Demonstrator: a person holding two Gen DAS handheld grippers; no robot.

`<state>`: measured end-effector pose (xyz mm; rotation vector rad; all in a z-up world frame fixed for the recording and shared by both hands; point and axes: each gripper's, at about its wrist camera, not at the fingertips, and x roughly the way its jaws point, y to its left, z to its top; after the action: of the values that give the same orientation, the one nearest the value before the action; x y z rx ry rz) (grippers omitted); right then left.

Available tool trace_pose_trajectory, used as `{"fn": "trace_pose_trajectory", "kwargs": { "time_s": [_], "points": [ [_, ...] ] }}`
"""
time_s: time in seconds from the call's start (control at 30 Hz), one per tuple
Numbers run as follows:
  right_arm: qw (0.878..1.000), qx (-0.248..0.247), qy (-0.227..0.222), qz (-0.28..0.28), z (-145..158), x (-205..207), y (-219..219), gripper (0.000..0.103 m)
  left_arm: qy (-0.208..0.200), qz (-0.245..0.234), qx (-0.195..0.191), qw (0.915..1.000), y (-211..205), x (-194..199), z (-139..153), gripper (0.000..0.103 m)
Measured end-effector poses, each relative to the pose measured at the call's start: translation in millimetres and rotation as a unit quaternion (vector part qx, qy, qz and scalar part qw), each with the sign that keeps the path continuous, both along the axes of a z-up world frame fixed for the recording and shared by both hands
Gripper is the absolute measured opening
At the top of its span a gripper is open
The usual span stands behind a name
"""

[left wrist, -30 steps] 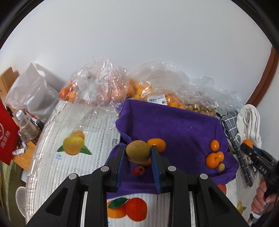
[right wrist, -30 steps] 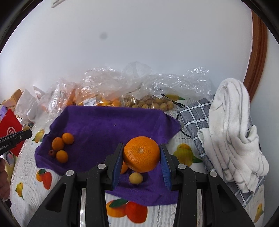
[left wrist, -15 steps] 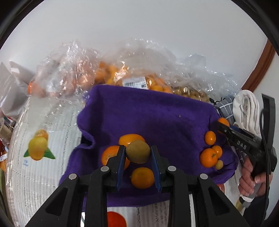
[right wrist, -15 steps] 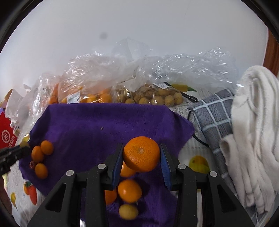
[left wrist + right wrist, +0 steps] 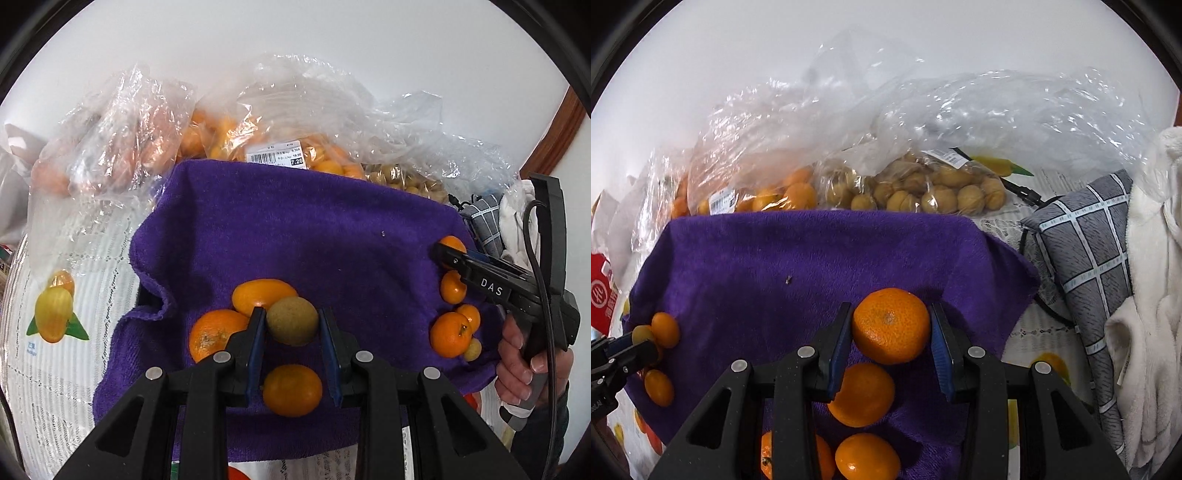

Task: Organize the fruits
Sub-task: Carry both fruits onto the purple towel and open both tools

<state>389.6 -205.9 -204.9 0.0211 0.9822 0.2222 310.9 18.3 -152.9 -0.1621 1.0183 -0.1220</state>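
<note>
My left gripper (image 5: 291, 325) is shut on a brown-green kiwi (image 5: 292, 321), held above the left front of the purple towel (image 5: 295, 236). Oranges lie under it: one (image 5: 291, 390) between the fingers, two (image 5: 216, 334) to the left. My right gripper (image 5: 891, 332) is shut on a mandarin (image 5: 891, 325) over the towel's right front (image 5: 812, 266), with several oranges (image 5: 862, 394) beneath. The right gripper also shows in the left wrist view (image 5: 448, 253) above a cluster of small oranges (image 5: 451, 334).
Clear plastic bags of oranges (image 5: 280, 147) and of walnuts (image 5: 923, 192) lie behind the towel. A grey checked cloth (image 5: 1086, 251) and a white towel (image 5: 1152, 295) lie at the right. A fruit-print tablecloth (image 5: 55, 314) covers the table. A red box (image 5: 602, 295) stands left.
Both grippers have moved forward over the towel with their fruit still held. The bags at the back loom closer and more oranges show beneath the fingers.
</note>
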Motion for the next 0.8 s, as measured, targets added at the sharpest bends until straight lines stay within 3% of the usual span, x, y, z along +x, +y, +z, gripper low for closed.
{"fn": "trace_pose_trajectory", "kwargs": {
  "time_s": [0.27, 0.4, 0.47, 0.53, 0.8],
  "points": [
    [1.0, -0.003, 0.015, -0.002, -3.9, -1.9, -1.5, 0.041, -0.004, 0.0, 0.008, 1.0, -5.6, 2.6, -6.7, 0.027],
    [1.0, 0.005, 0.01, 0.0, 7.1, -15.8, -3.8, 0.051, -0.001, -0.004, 0.006, 1.0, -7.8, 2.5, -6.5, 0.028],
    [1.0, 0.004, 0.004, -0.005, 16.3, -26.5, -5.2, 0.057, 0.0, -0.004, 0.004, 1.0, -8.8, -1.4, -2.0, 0.035],
    [1.0, 0.003, -0.01, -0.011, 29.6, -39.8, -12.5, 0.063, -0.014, -0.003, 0.006, 0.9999, -9.6, -12.3, 8.1, 0.051],
    [0.999, 0.017, -0.037, -0.035, 78.0, -98.0, -43.0, 0.067, -0.063, -0.004, 0.025, 0.9977, -17.6, -64.4, 52.0, 0.061]
  ]
}}
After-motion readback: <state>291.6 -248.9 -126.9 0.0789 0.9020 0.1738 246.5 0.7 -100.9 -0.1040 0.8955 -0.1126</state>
